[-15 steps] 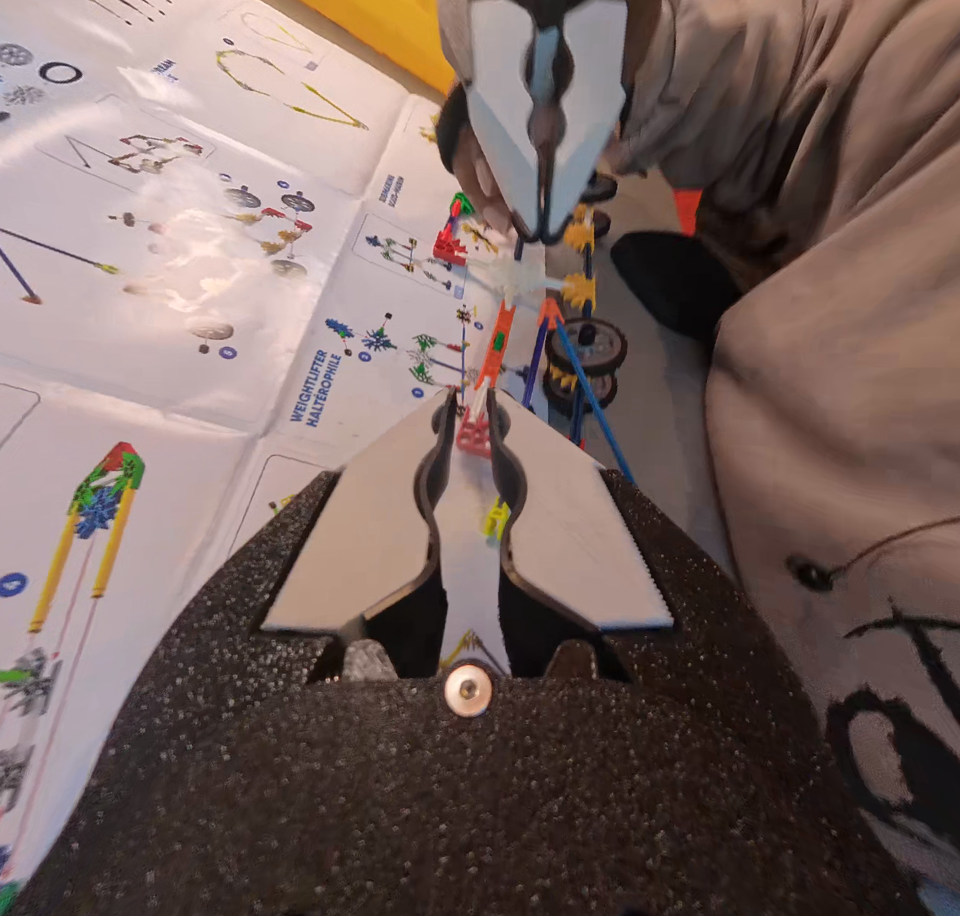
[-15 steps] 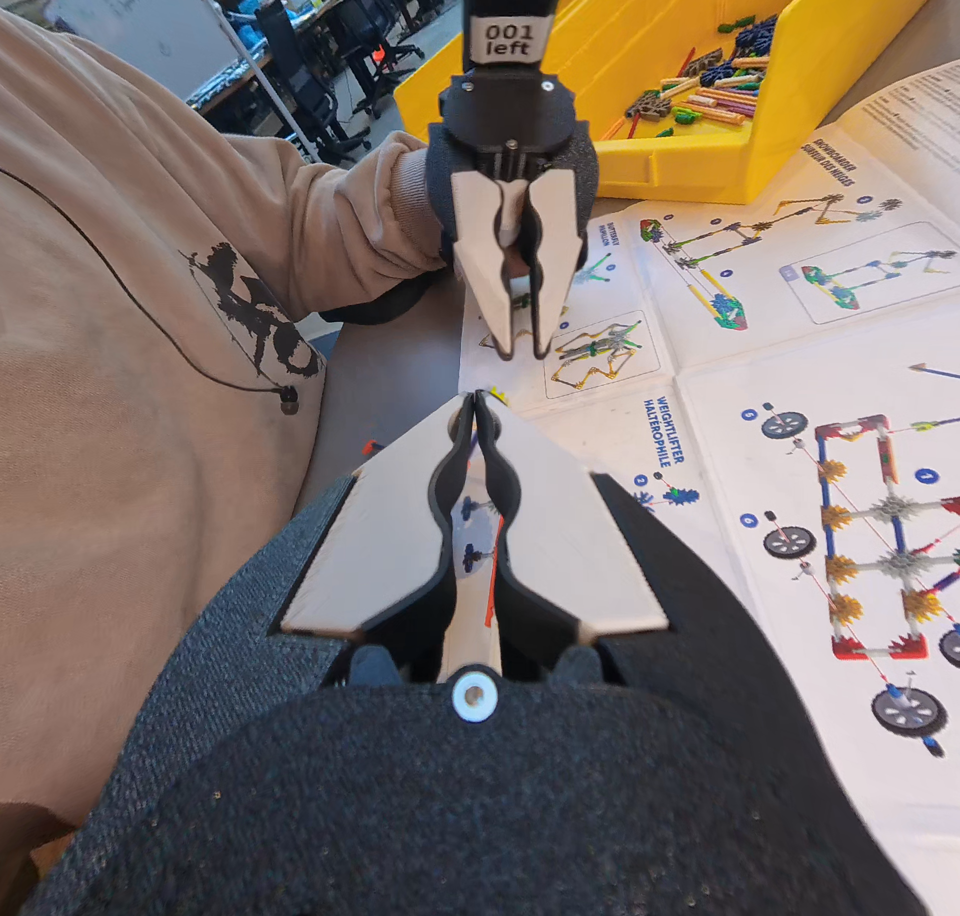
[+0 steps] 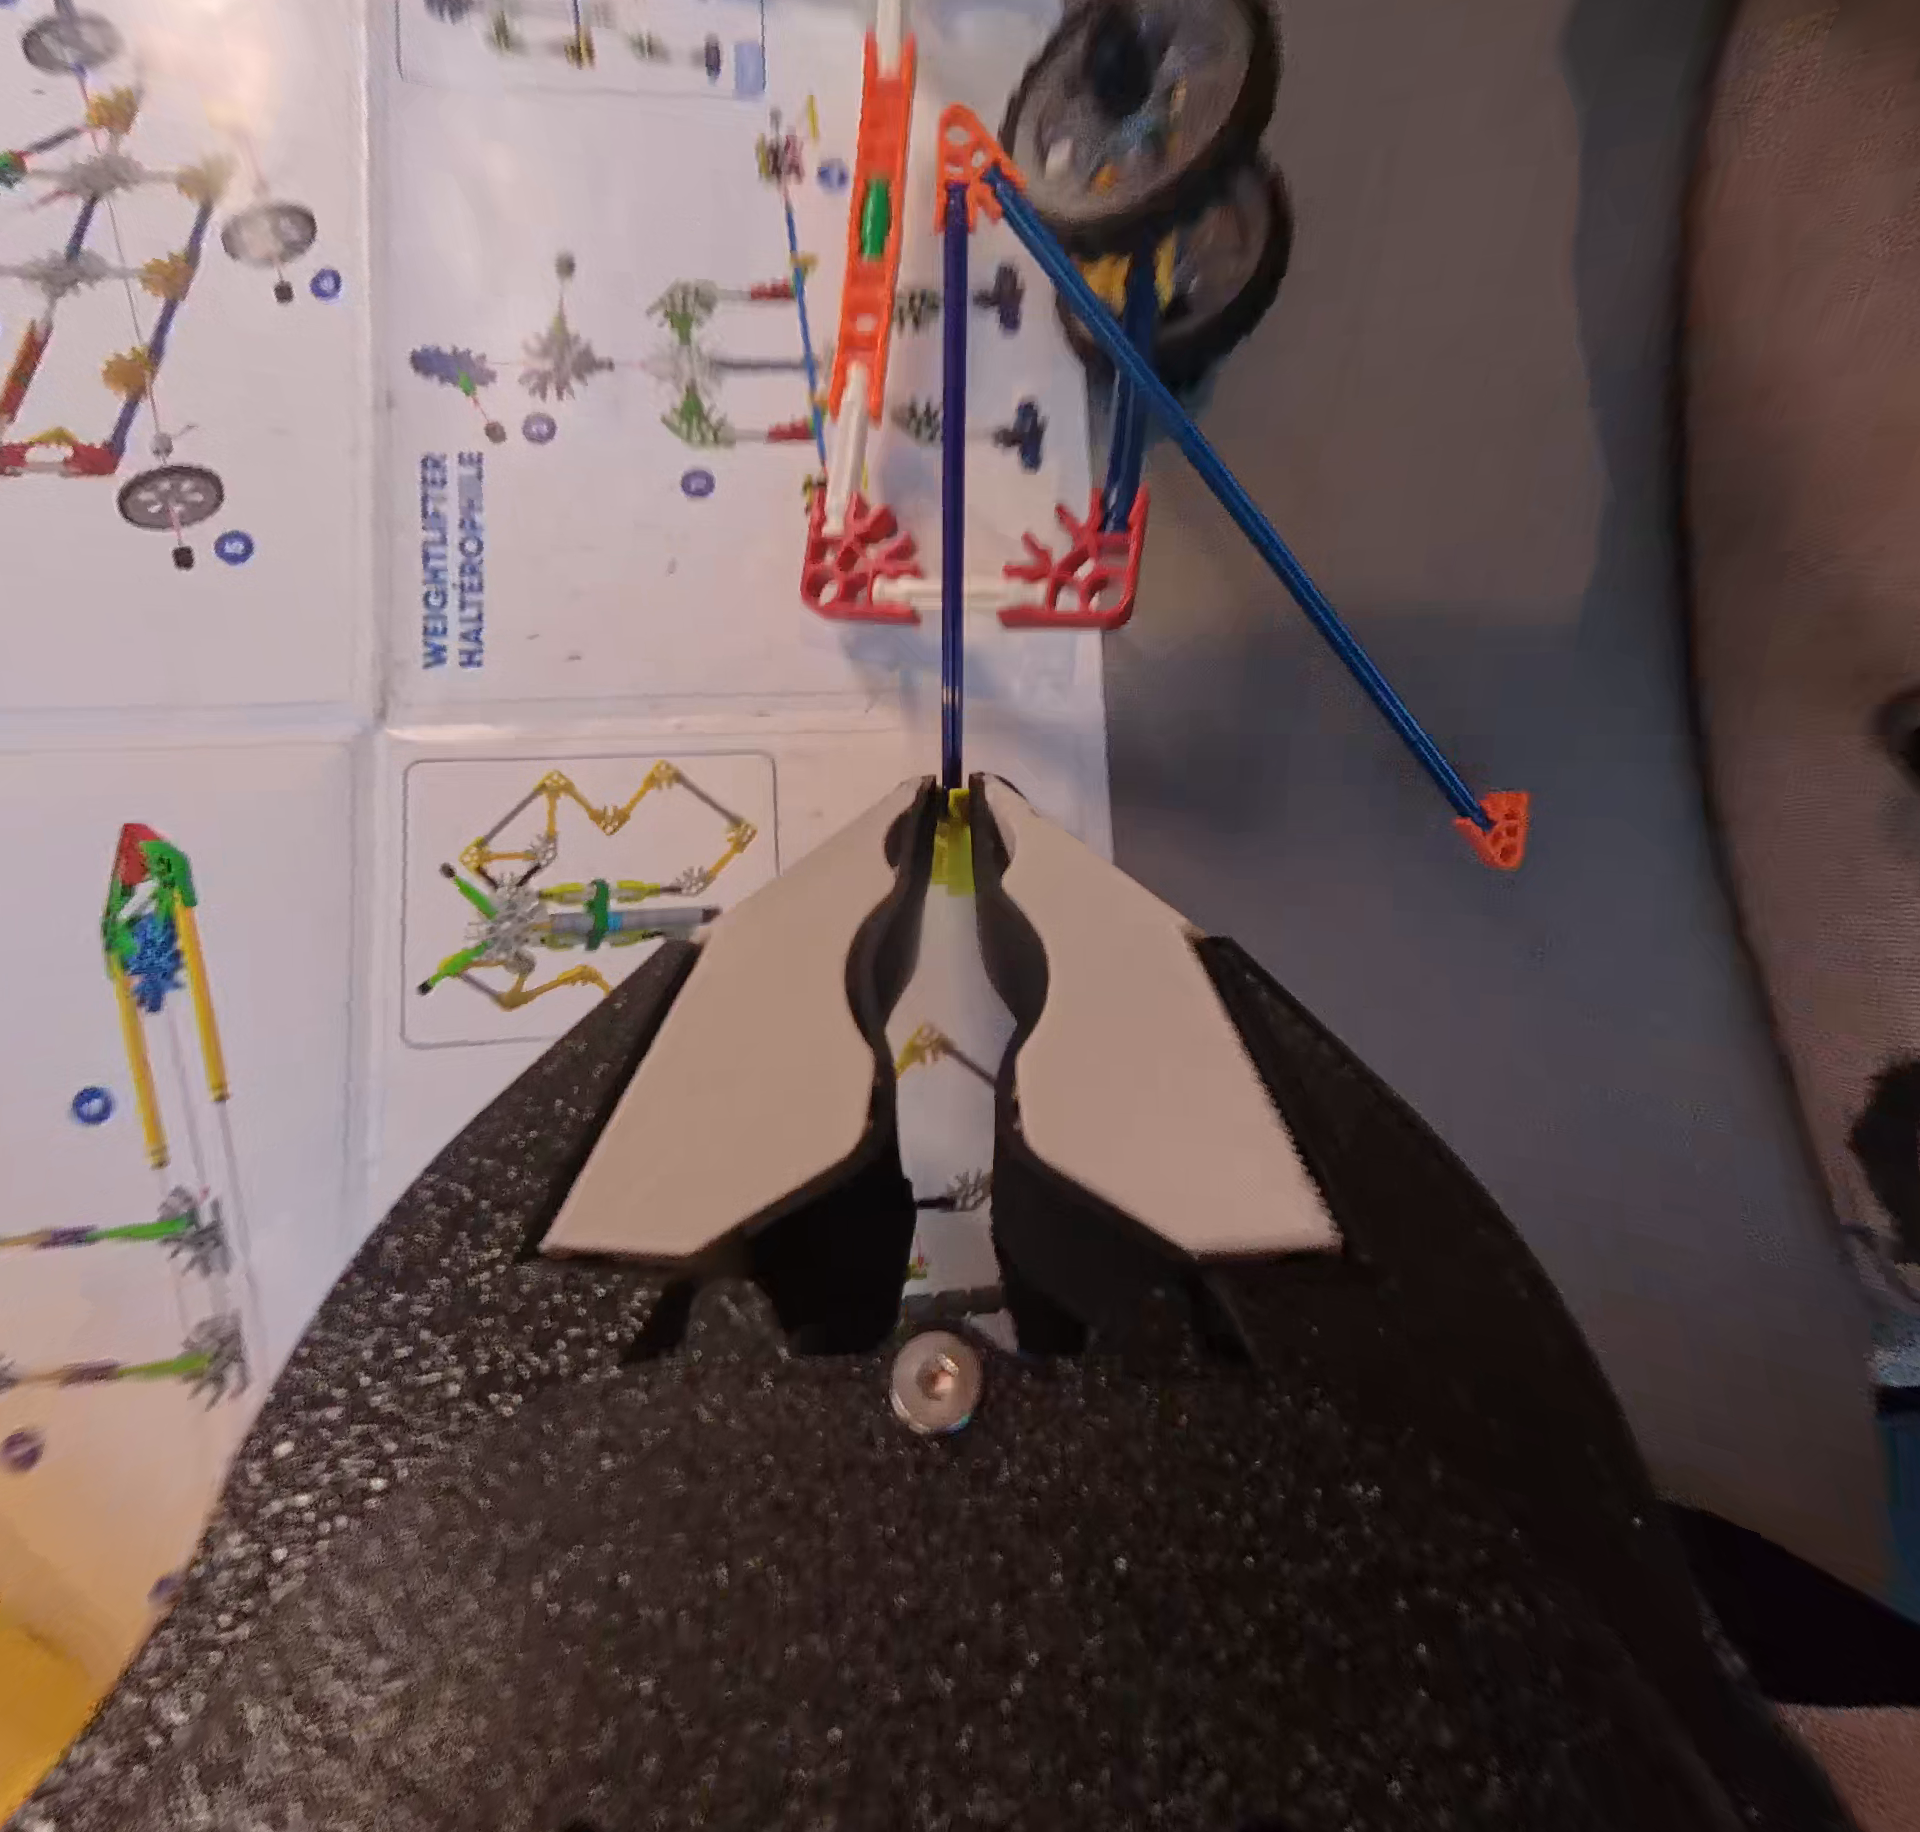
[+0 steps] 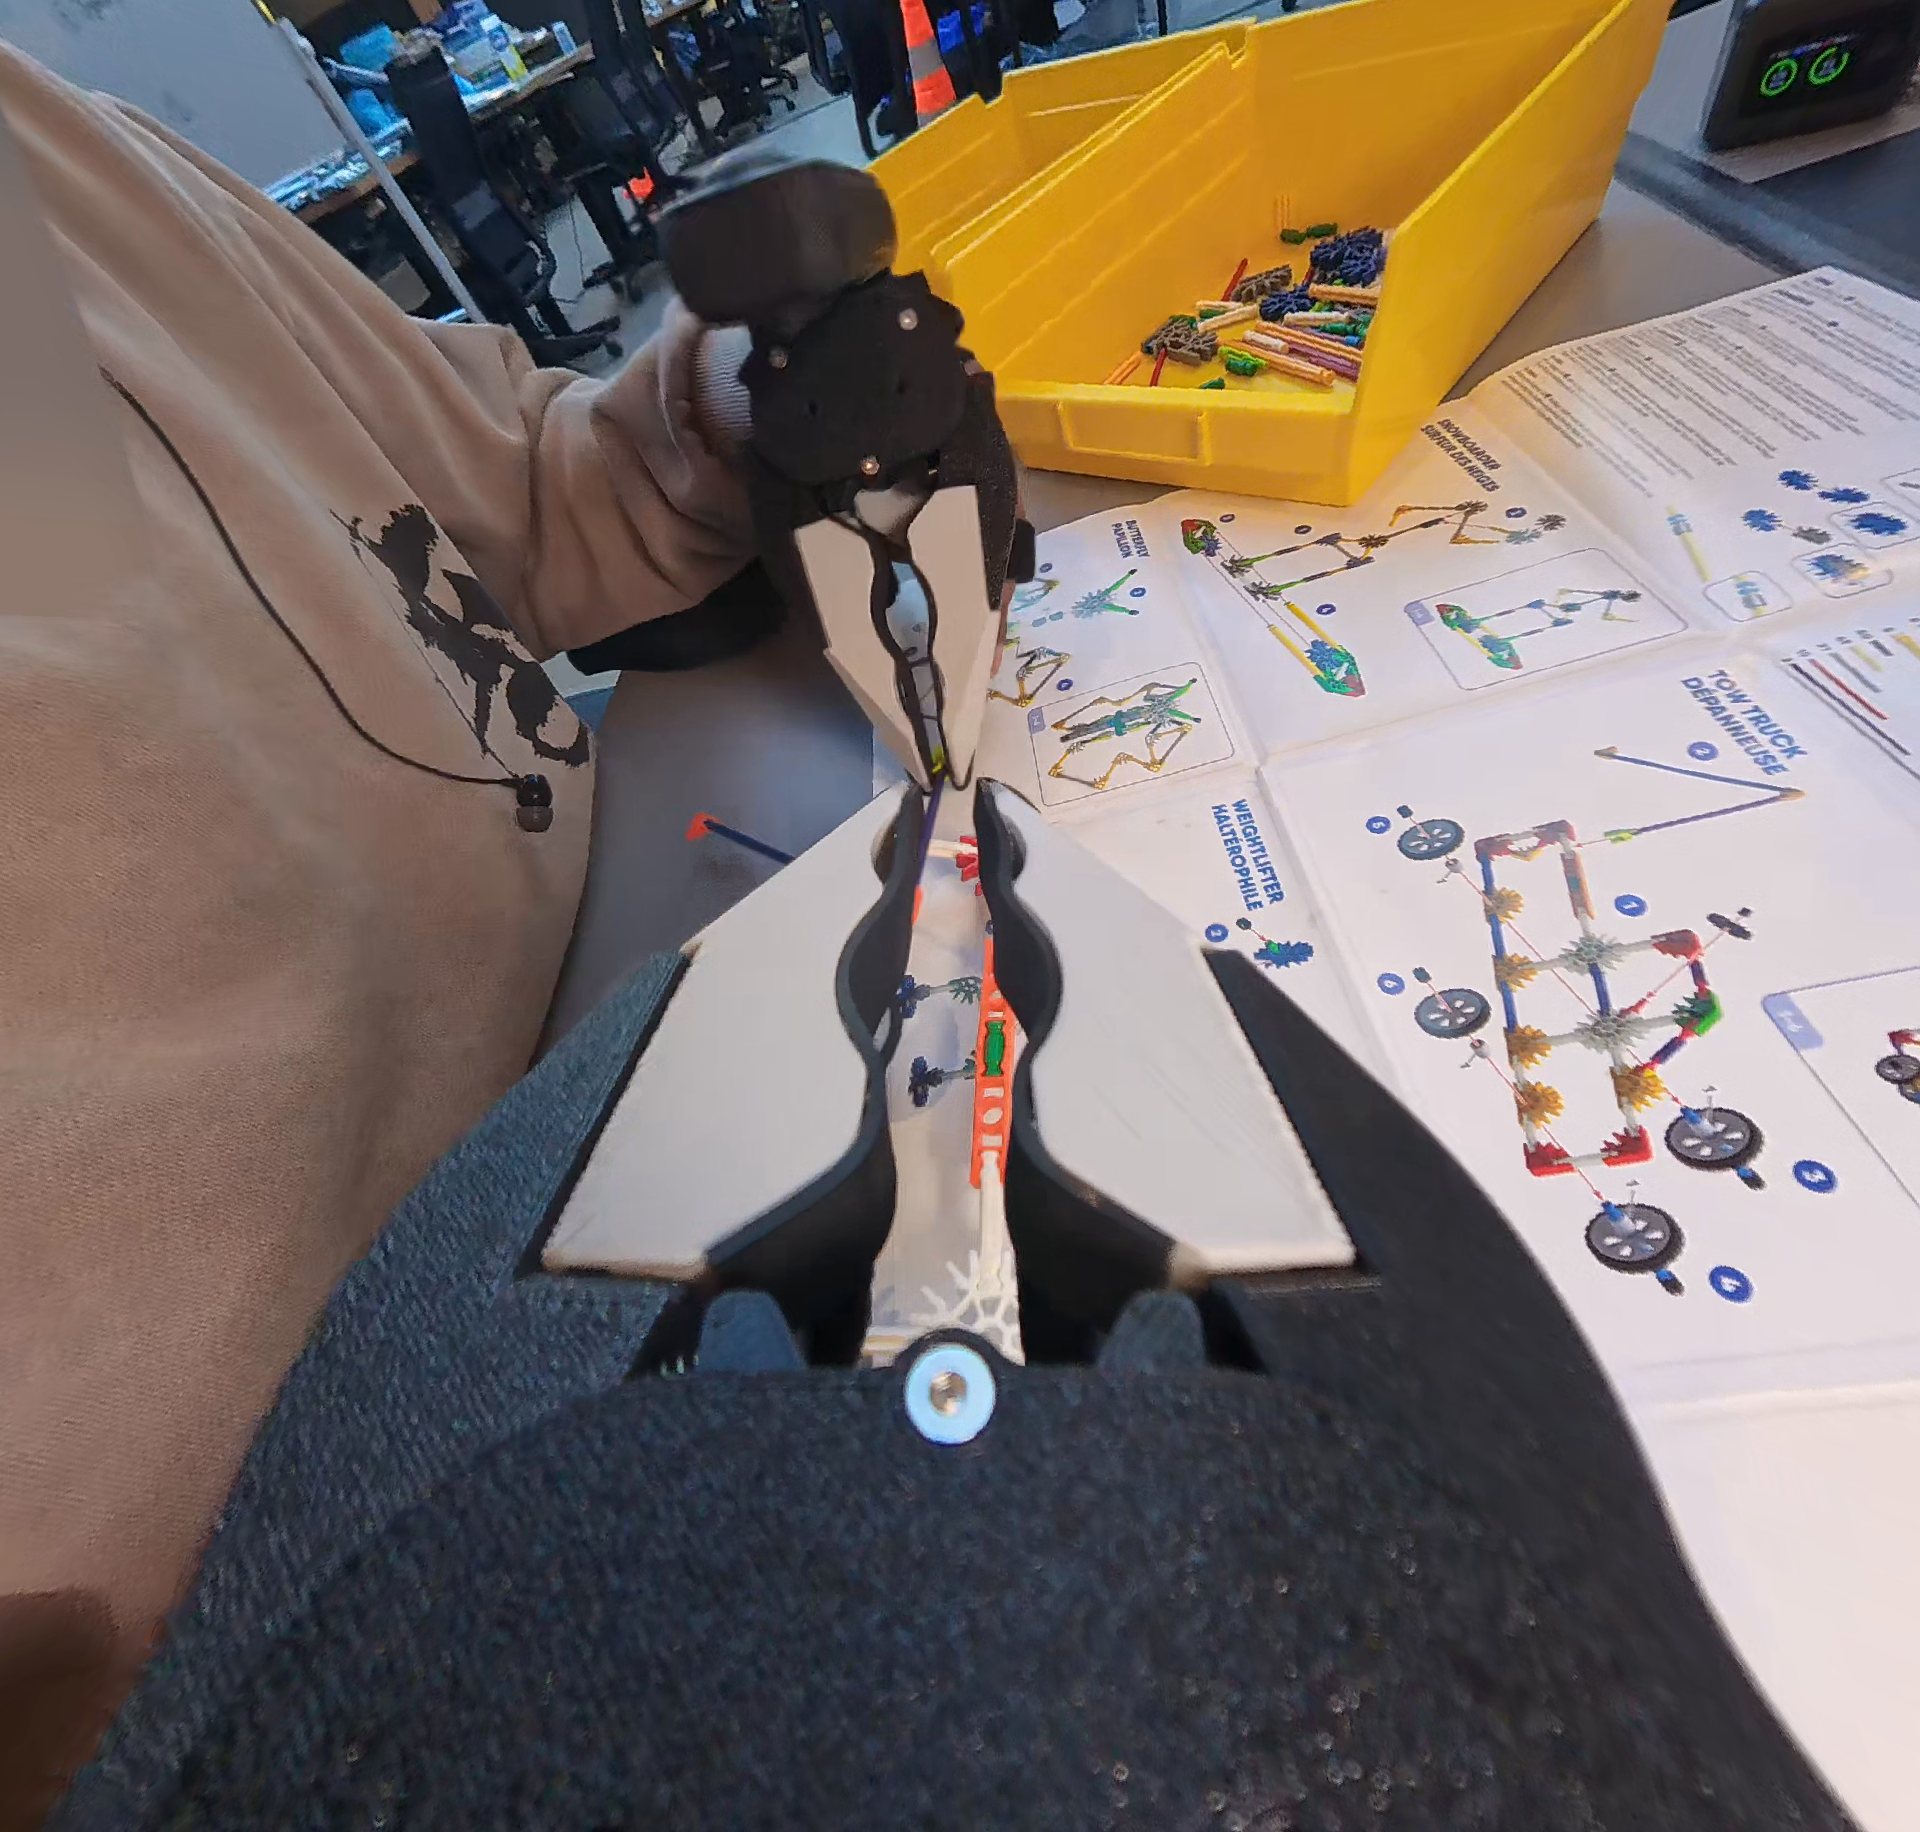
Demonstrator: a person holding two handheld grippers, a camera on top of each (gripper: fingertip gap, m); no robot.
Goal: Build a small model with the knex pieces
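Note:
My left gripper (image 3: 951, 785) is shut on a small yellow connector (image 3: 951, 847) at the near end of a dark blue rod (image 3: 953, 494). The rod runs up to an orange connector on a rod-and-connector model (image 3: 868, 255) that has red corner pieces and black wheels (image 3: 1143, 99). A second blue rod slants right to a loose orange connector (image 3: 1501, 832). In the right wrist view the left gripper (image 4: 940, 774) points down at the rod's end. My right gripper (image 4: 948, 795) hovers over the model (image 4: 992, 1086) with its jaws slightly apart and nothing between them.
A printed instruction sheet (image 3: 260, 691) covers the grey table; it also shows in the right wrist view (image 4: 1558, 951). A yellow bin (image 4: 1299, 432) with loose parts stands behind it. The person's beige sweatshirt (image 4: 208, 743) fills the left. A dark device (image 4: 1808, 68) sits far right. Across from one pair of fingers to the other is roughly 15 cm.
My left gripper has pulled back along the model and now grips the yellow connector at the rod's end. My right gripper's jaws have parted, and it no longer shows in the left wrist view.

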